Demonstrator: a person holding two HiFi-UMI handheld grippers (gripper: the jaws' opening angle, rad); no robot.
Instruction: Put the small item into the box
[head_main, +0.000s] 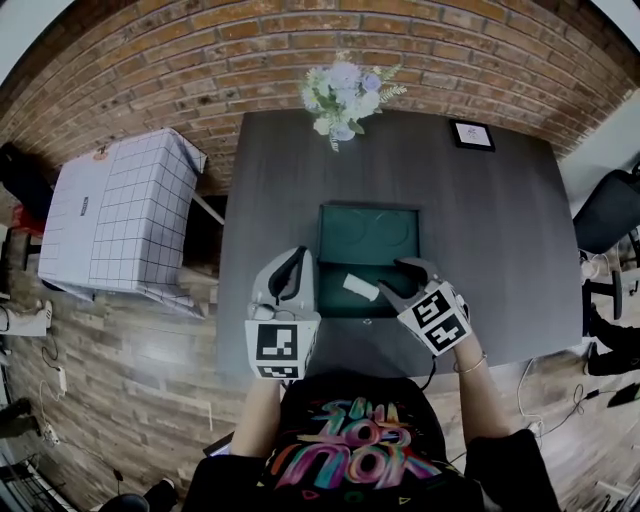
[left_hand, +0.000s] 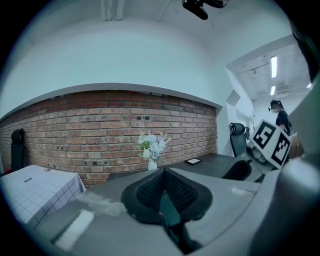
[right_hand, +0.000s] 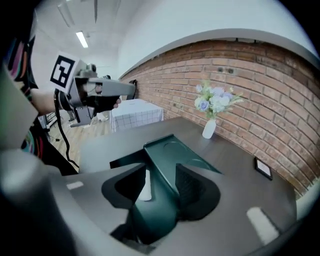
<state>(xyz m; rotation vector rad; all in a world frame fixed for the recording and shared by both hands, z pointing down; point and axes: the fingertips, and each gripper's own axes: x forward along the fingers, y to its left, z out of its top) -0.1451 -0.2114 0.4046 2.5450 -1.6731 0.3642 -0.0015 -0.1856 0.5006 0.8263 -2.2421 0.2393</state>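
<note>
An open dark-green box (head_main: 368, 240) lies on the dark table (head_main: 500, 260) in front of me. A small white item (head_main: 355, 286) rests in the box's near half; in the right gripper view the item (right_hand: 144, 190) shows just left of a green wall (right_hand: 162, 170). My right gripper (head_main: 396, 280) is at the box's right edge, open, its jaws astride that green wall (right_hand: 160, 186). My left gripper (head_main: 300, 262) is at the box's left edge. Its jaws (left_hand: 164, 200) are shut on a thin teal edge that looks like the box's wall.
A vase of pale flowers (head_main: 343, 95) stands at the table's far edge and a small framed picture (head_main: 471, 134) at the far right. A white checked table (head_main: 125, 215) is on the left, a black office chair (head_main: 605, 210) on the right, a brick wall behind.
</note>
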